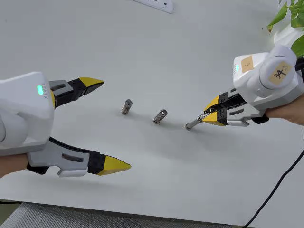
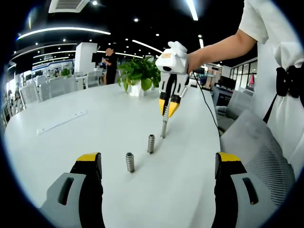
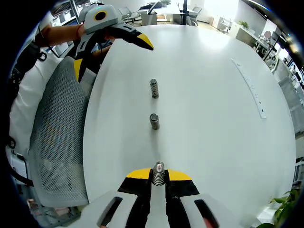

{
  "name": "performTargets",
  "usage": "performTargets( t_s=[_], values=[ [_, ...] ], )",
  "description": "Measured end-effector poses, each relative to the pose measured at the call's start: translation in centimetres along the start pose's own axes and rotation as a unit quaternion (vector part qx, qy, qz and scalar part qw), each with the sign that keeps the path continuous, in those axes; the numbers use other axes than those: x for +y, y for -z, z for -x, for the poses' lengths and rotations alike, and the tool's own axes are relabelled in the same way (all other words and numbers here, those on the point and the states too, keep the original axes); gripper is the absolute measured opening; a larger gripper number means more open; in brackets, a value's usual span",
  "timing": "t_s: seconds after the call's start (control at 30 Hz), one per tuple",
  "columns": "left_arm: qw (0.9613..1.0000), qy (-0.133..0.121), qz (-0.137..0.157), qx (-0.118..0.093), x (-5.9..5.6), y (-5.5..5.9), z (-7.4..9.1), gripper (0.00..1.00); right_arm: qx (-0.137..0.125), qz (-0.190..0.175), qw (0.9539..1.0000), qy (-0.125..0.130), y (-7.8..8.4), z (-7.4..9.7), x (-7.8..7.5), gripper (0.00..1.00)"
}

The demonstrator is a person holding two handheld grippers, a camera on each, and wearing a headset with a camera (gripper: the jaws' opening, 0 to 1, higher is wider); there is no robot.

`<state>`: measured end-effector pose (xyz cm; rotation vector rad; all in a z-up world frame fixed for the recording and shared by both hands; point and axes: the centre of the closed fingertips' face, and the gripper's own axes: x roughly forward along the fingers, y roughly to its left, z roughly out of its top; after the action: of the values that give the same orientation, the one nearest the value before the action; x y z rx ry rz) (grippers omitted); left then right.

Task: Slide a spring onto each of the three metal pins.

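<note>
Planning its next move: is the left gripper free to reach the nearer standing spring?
Likely yes: the left gripper is open, with bare table between it and that spring.

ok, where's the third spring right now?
Head view, right side: the third spring is clamped in the right gripper, over a pin tilted down to the table, right of the nearest sprung pin.

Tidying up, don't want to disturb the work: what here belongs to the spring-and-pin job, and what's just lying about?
Job: held pin with spring in the shut right hand-held gripper; standing spring; second standing spring; open left hand-held gripper.
Lying about: white power strip; plant; black cable.
</note>
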<state>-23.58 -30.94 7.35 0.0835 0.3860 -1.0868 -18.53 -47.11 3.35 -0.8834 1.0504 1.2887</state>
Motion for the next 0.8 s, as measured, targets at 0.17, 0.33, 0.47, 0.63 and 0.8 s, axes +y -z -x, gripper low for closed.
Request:
performTargets(
  t_s=[0.17, 0.33, 0.47, 0.63, 0.8],
  values=[
    [1.0, 0.001, 0.0, -0.002, -0.1, -0.2, -0.1, 0.99, 0.0, 0.002, 1.0, -0.002, 0.1, -0.3, -0.1, 0.07],
    [1.0, 0.003, 0.001, -0.001, -0.2, -0.2, -0.3, 0.98, 0.0, 0.003, 1.0, -0.002, 0.2, -0.5, -0.1, 0.07],
    [1.0, 0.004, 0.002, -0.002, -0.2, -0.2, -0.3, 0.98, 0.001, 0.004, 1.0, -0.002, 0.3, -0.7, -0.1, 0.07],
    [1.0, 0.005, 0.004, -0.002, -0.3, -0.2, -0.4, 0.98, 0.002, 0.006, 1.0, -0.001, 0.3, -0.9, 0.1, 0.07],
    [1.0, 0.006, 0.005, -0.003, -0.3, -0.2, -0.5, 0.98, 0.004, 0.012, 0.9999, 0.0, 0.4, -1.2, 0.0, 0.08]
  ],
)
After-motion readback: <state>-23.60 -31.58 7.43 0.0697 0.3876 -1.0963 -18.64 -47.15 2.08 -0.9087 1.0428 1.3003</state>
